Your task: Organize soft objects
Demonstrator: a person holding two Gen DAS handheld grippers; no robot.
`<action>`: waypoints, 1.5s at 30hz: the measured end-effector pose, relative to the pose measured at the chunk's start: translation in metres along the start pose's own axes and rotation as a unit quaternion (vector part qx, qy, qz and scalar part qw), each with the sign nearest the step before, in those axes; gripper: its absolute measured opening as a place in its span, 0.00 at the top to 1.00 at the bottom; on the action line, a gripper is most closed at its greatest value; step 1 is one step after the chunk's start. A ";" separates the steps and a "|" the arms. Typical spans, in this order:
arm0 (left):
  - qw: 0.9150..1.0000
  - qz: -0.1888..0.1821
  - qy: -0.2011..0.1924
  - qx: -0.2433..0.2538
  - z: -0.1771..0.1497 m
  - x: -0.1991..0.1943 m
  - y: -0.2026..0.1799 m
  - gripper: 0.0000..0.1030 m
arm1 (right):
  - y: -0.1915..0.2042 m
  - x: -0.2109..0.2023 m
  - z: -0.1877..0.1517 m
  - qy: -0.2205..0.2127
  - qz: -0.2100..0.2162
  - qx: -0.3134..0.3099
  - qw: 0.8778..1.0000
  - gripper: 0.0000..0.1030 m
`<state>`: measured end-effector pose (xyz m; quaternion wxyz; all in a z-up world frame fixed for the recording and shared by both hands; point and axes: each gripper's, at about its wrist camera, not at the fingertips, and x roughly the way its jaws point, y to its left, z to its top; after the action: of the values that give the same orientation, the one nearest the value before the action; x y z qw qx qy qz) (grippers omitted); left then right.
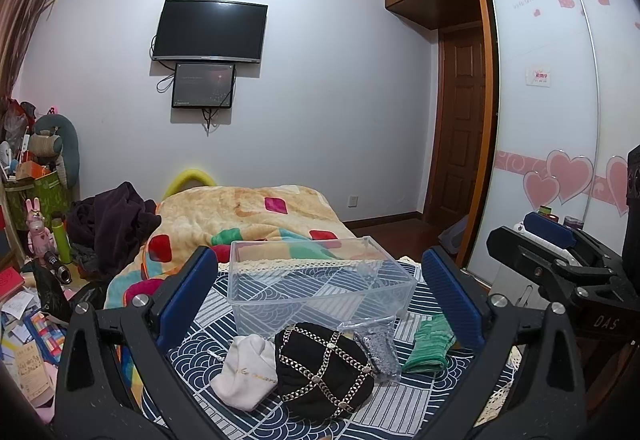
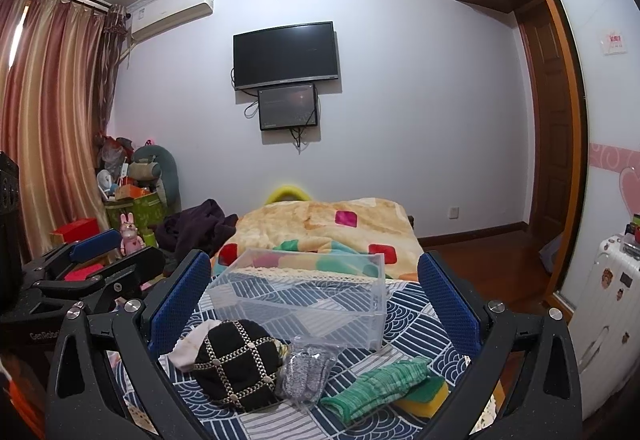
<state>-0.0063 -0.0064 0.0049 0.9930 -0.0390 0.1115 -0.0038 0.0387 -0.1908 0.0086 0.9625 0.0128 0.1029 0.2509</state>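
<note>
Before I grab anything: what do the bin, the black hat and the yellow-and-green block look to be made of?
Bin: clear rigid plastic, glossy; the patterned cloth shows through its walls.
Black hat: soft dark fabric, matte, crossed with gold-toned chain trim and studs, probably metal or metal-look plastic.
Yellow-and-green block: looks like a foam sponge, yellow body under a green scouring layer; partly hidden by the green knit cloth.

A home bedroom: a bed point(image 1: 248, 215) under a patchwork fleece blanket, a wall-mounted television point(image 1: 210, 31), an air conditioner point(image 2: 172, 13) beside striped curtains point(image 2: 48, 119), a heart-decorated sliding wardrobe point(image 1: 552, 119), and what looks like a suitcase point(image 2: 604, 304).
</note>
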 end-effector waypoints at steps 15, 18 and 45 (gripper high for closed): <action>1.000 -0.001 -0.001 0.000 0.000 0.000 0.000 0.00 | 0.000 0.000 0.001 0.001 0.002 0.000 1.000 0.00; 1.000 -0.002 -0.001 -0.002 0.000 -0.001 0.000 0.00 | 0.000 0.000 0.001 0.001 0.002 -0.001 1.000 0.00; 0.984 -0.014 0.171 -0.043 -0.081 0.082 0.018 0.24 | -0.043 0.045 -0.059 0.159 -0.019 0.029 0.987 0.01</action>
<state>0.0554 0.0040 -0.0933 0.9565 -0.0818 0.2792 -0.0198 0.0861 -0.2084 -0.0613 0.9377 -0.0015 0.2622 0.2281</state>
